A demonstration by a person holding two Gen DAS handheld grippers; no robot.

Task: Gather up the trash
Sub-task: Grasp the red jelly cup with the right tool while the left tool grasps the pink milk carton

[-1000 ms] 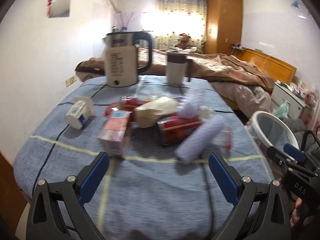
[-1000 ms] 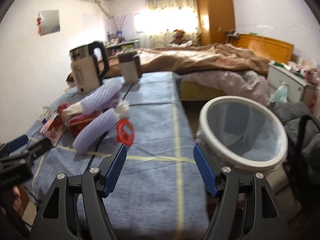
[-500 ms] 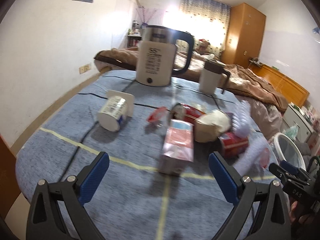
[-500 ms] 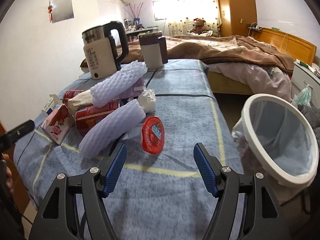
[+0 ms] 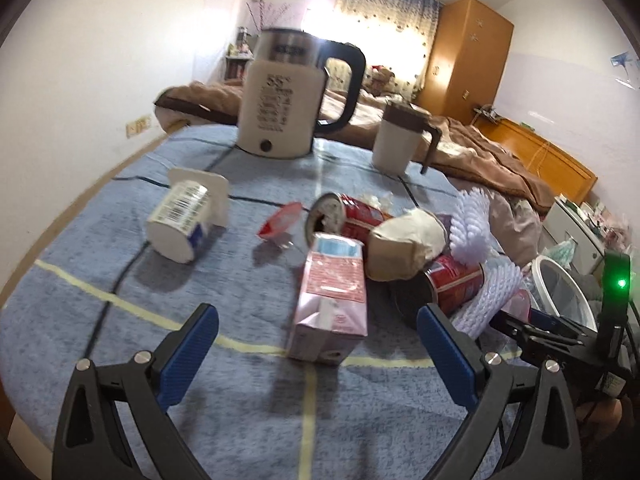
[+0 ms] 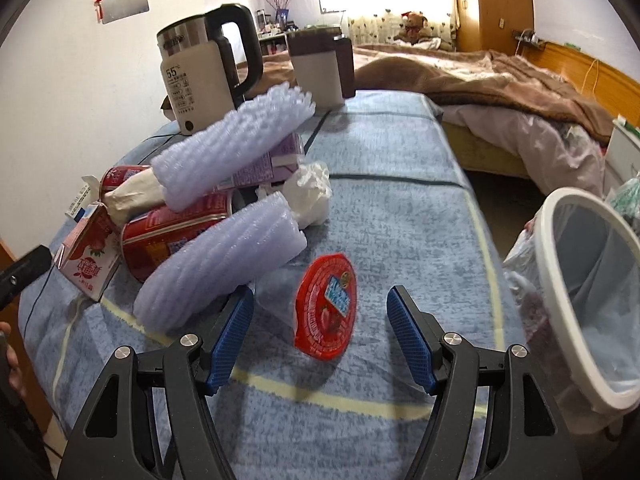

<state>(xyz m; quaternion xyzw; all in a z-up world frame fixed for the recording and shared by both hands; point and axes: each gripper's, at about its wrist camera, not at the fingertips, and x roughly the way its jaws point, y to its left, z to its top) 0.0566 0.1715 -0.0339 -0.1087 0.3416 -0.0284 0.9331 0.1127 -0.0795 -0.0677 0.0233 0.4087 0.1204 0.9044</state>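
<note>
So both grippers have moved in closer to the trash pile on the blue table [image 5: 100, 240], and that's the big change from a sec ago.

The bin [image 6: 576, 264] w/ its white rim and plastic liner sits off the table's right edge, tilted toward us. It looks mostly empty, so I think the job is just starting.

The left gripper [image 5: 318, 354] used to look at the pile from far back. Now the pink carton [image 5: 330, 300] lies right in front, between its two blue fingers [image 5: 188, 354], but not touching them. Jaws are wide open, holding nothing. Red cans [image 5: 456, 284], a brown paper lump [image 5: 404, 246] and a white cup [image 5: 180, 220] on its side lie behind and around the carton.

The right gripper [image 6: 320, 340] came in too. The red lid cup [image 6: 326, 306] was far ahead before; now it sits between the open fingers, w/ gaps on both sides. Nothing held yet. Purple foam sleeves [image 6: 224, 268] are just beside its left finger.

I think the next step is to close on the carton and the red cup, then drop them in the bin. The kettle [image 5: 284, 100] and mug [image 5: 398, 144] at the back aren't trash, prob.
</note>
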